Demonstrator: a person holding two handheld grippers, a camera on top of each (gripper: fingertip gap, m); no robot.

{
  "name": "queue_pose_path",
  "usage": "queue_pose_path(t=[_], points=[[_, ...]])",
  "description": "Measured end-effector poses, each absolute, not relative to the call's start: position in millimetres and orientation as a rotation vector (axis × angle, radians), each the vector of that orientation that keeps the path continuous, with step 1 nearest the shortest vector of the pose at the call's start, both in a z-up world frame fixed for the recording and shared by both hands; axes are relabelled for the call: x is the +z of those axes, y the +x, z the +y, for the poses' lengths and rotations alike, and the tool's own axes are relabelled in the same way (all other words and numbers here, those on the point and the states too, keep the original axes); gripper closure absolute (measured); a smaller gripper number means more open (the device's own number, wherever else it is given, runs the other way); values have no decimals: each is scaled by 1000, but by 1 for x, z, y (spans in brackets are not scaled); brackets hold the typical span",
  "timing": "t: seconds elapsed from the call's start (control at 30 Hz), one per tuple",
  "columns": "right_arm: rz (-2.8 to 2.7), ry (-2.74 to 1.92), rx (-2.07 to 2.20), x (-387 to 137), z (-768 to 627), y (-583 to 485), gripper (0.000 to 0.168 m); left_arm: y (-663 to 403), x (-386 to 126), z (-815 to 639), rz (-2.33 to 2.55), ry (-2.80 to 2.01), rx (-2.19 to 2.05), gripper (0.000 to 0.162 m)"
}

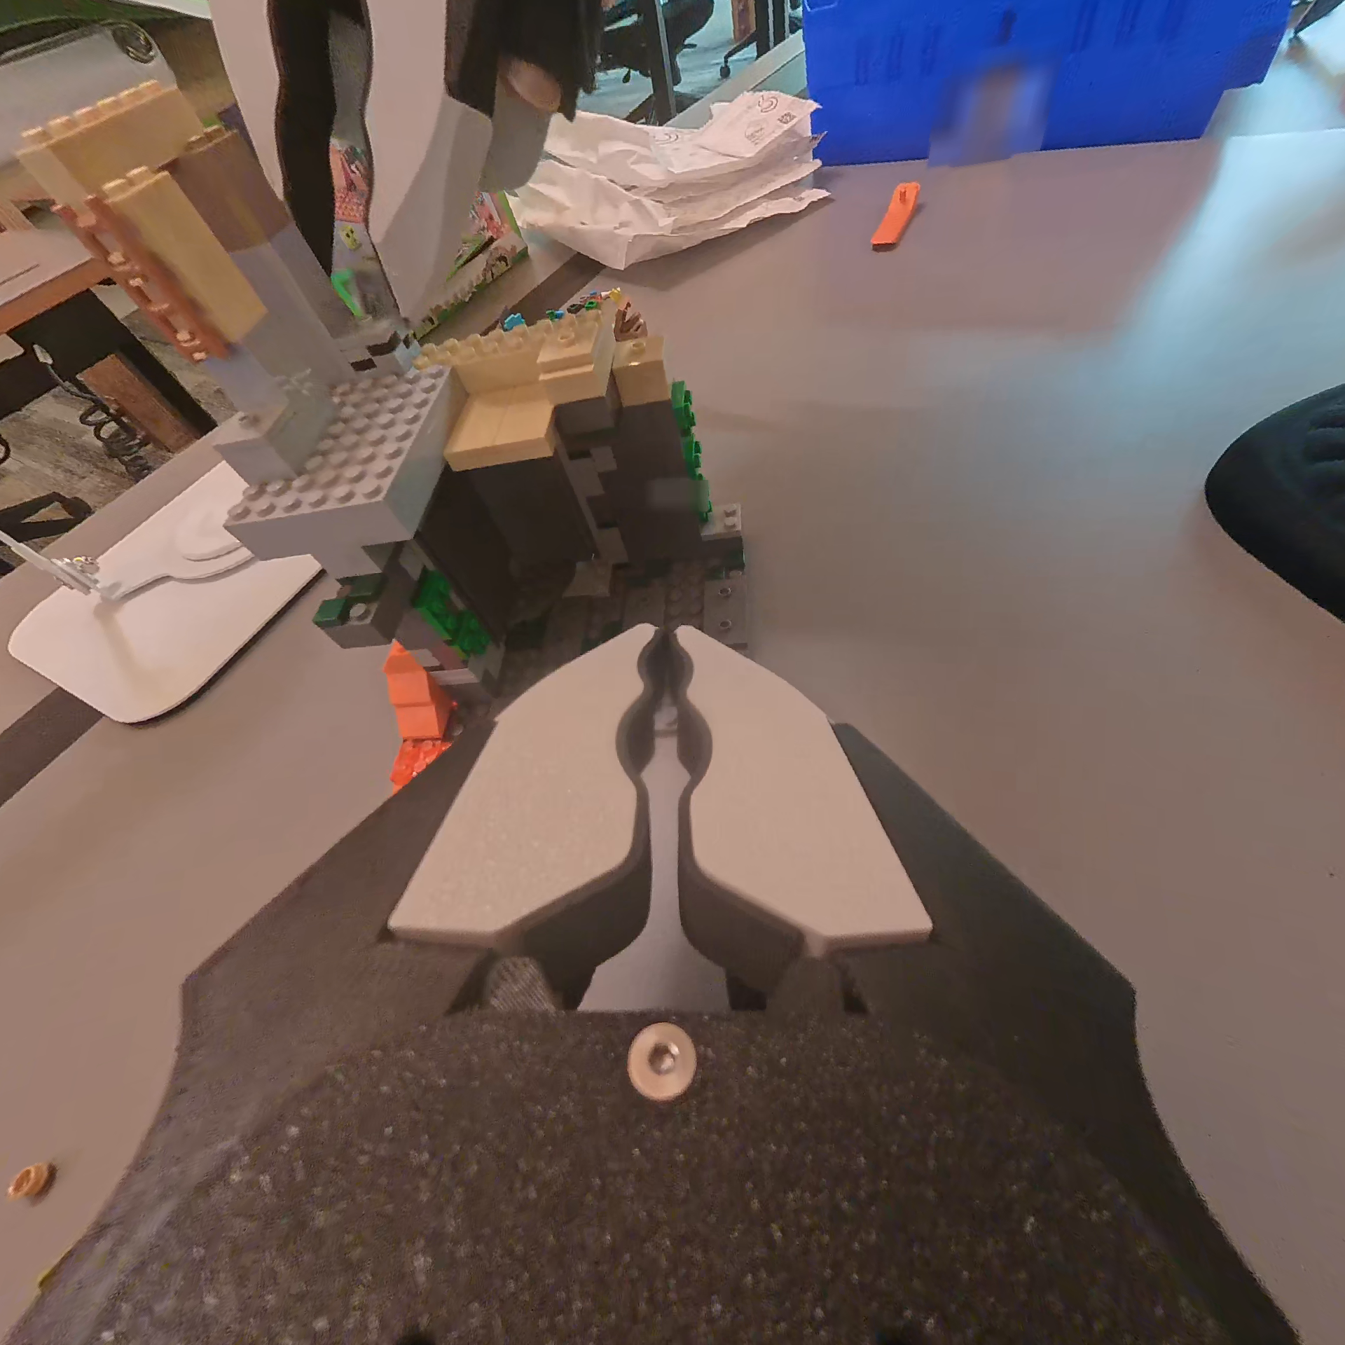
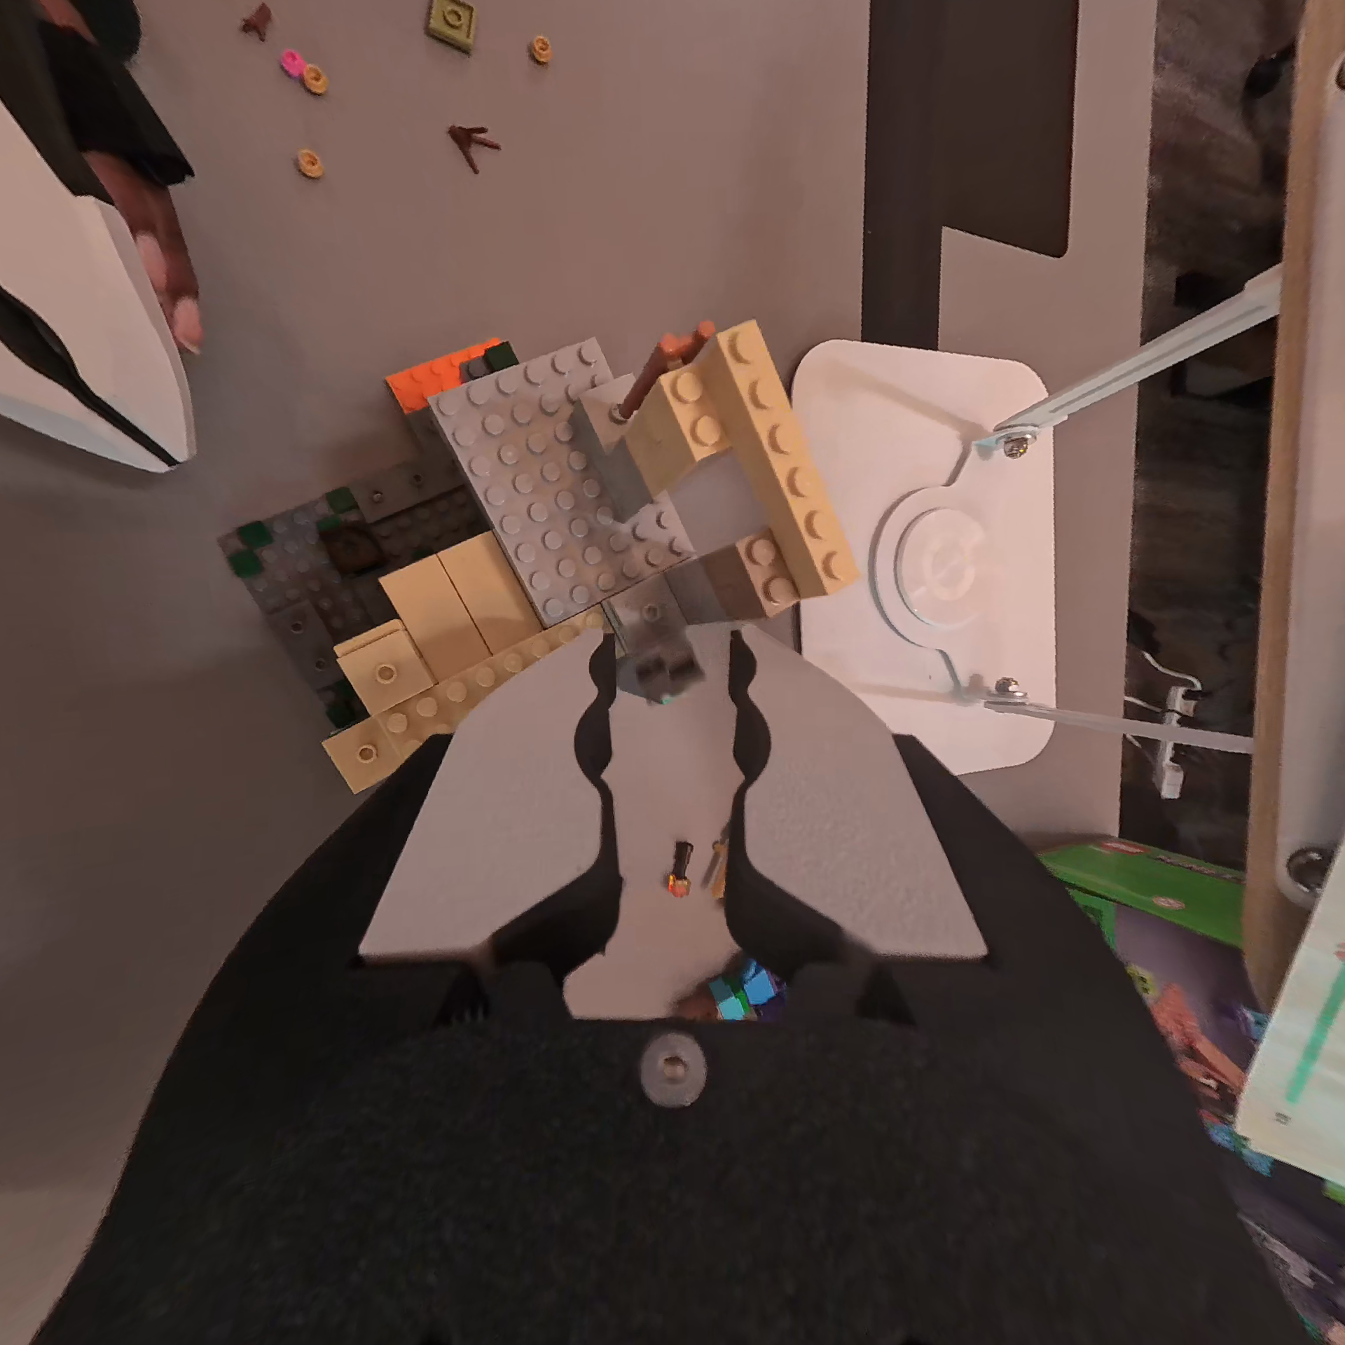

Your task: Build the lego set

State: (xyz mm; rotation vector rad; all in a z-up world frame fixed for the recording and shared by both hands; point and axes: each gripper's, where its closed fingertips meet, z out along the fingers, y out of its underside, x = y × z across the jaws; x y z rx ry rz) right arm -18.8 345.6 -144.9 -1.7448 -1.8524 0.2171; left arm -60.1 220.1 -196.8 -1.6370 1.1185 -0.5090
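Note:
The lego model [image 1: 553, 480] stands on the grey table, dark walls with tan tops and a light grey studded plate [image 1: 356, 451] on its left. From above, that plate [image 2: 538, 495] lies in the middle of the right wrist view. A tan and grey arch [image 1: 167, 240] leans tilted on the plate. My right gripper [image 2: 669, 640] is shut on the foot of one grey column [image 2: 655, 666] of the arch [image 2: 779, 466]. It reaches down from above in the left wrist view [image 1: 378, 342]. My left gripper [image 1: 664, 640] is shut and empty, just in front of the model's base.
A white stand base [image 2: 924, 553] lies beside the model. Crumpled paper bags [image 1: 677, 182], a blue bin [image 1: 1019, 65] and an orange separator tool [image 1: 897, 215] are at the back. Loose small pieces [image 2: 313, 80] lie scattered. A green box [image 2: 1164, 910] is near the right gripper. One gripper's finger ends stand about 15 centimeters off the other's.

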Motion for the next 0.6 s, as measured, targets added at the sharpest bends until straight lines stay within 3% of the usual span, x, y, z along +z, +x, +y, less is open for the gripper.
queue_pose_path(t=[0.37,0.6], points=[[-1741,-1821,207,-149,351,19,141,-61,-194,219,1118,-1626,-506,162],[-1636,-1972,369,-203,297,78,141,-61,-200,222,1097,-1648,-518,162]])
